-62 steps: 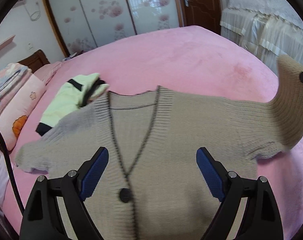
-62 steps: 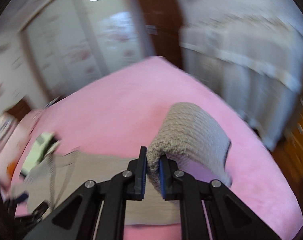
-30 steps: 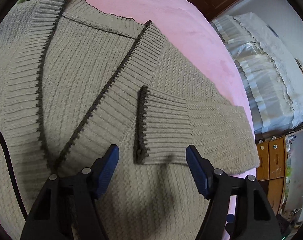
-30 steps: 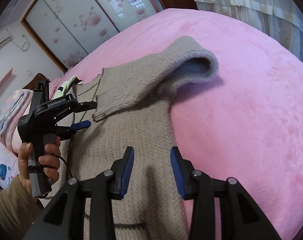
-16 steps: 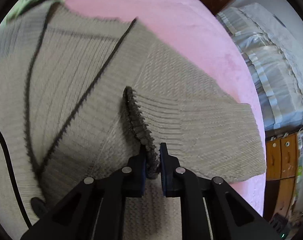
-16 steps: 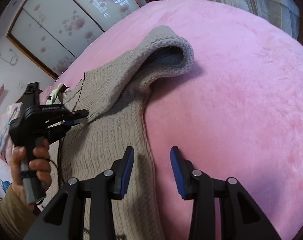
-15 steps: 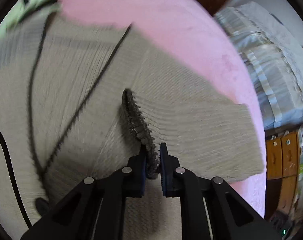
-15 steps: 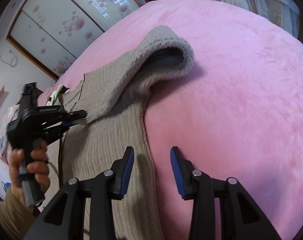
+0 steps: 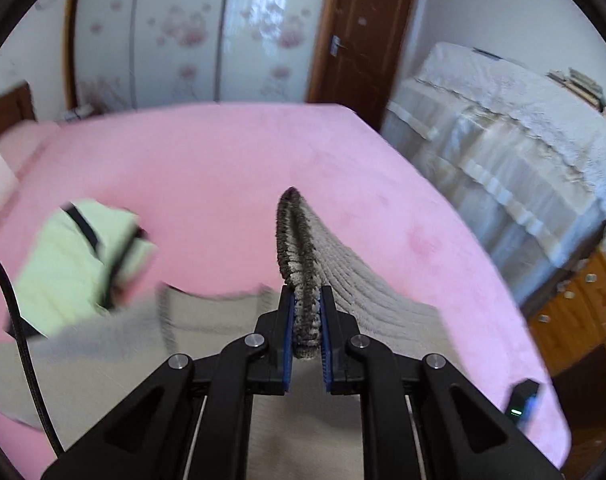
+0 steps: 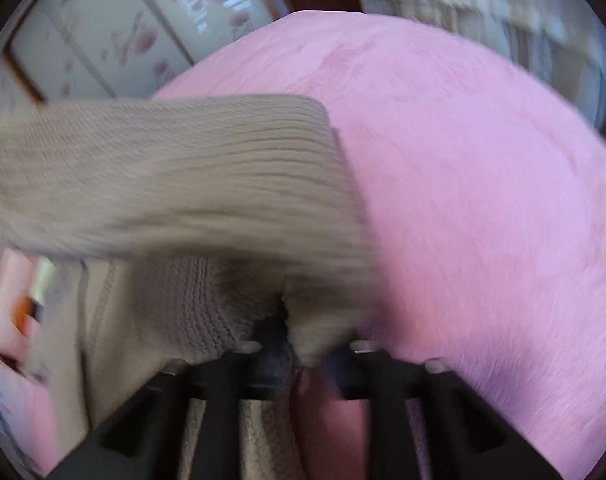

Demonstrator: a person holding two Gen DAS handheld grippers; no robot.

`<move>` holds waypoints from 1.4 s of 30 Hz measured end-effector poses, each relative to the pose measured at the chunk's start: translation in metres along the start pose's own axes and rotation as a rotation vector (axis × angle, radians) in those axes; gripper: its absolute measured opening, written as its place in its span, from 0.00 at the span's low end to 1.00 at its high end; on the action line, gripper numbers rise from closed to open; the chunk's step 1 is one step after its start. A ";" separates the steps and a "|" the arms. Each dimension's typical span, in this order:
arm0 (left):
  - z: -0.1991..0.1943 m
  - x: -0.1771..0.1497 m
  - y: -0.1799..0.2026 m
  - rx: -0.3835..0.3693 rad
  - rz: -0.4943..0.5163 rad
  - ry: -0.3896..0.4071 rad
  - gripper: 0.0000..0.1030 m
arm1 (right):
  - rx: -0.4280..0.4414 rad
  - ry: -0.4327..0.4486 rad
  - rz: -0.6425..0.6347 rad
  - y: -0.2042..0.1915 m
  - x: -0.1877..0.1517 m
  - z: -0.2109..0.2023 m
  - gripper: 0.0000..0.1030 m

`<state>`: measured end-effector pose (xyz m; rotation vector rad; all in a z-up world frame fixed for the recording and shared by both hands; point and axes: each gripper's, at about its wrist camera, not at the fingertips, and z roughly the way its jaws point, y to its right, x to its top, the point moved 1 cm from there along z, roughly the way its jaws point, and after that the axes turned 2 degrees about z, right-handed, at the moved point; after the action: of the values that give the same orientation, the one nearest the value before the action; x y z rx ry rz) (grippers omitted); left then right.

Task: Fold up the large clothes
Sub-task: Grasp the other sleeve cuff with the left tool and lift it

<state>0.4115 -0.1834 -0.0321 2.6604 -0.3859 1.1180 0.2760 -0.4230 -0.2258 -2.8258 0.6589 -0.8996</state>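
Lettering cannot be read anywhere in either view; the only mark of that kind is a small green light on a dark device point(image 9: 523, 398) at the right edge of the bed. Left gripper point(image 9: 306, 322) has its blue-padded jaws closed on the dark-trimmed ribbed cuff point(image 9: 293, 236) of the beige knit cardigan point(image 9: 207, 320), holding the cuff upright above the garment; the sleeve point(image 9: 359, 280) slopes down and to the right from the grip; the cardigan's body lies spread on the pink bed point(image 9: 231, 160) below and left of the jaws. Right gripper point(image 10: 299, 348) is blurred; knit fabric bunches right at its fingers, but whether those jaws are pinching it I cannot tell; a broad fold of the cardigan point(image 10: 175, 176) hangs across the left and centre of that view and hides much of what lies behind. Pale green garment point(image 9: 79, 264) with black trim lies on the bed just beyond the cardigan's left shoulder; a black cable point(image 9: 19, 320) runs along the left edge. Behind the bed stand floral wardrobe doors point(image 9: 183, 32), a brown door point(image 9: 363, 36), a lace-covered piece of furniture point(image 9: 515, 128) and a wooden cabinet point(image 9: 579, 312).
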 end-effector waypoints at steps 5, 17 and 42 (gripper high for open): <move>0.021 -0.013 -0.076 0.160 -0.038 -0.038 0.09 | -0.203 0.052 -0.258 -0.048 -0.014 0.003 0.12; 0.127 -0.122 -0.167 0.307 -0.161 -0.307 0.10 | -0.295 0.044 -0.519 -0.079 -0.045 0.003 0.32; 0.129 -0.120 -0.187 0.210 -0.155 -0.239 0.15 | 0.053 -0.137 -0.084 -0.012 0.000 0.013 0.29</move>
<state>0.4771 -0.0297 -0.2277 2.9590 -0.1031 0.8395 0.2879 -0.4125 -0.2341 -2.8547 0.4958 -0.7148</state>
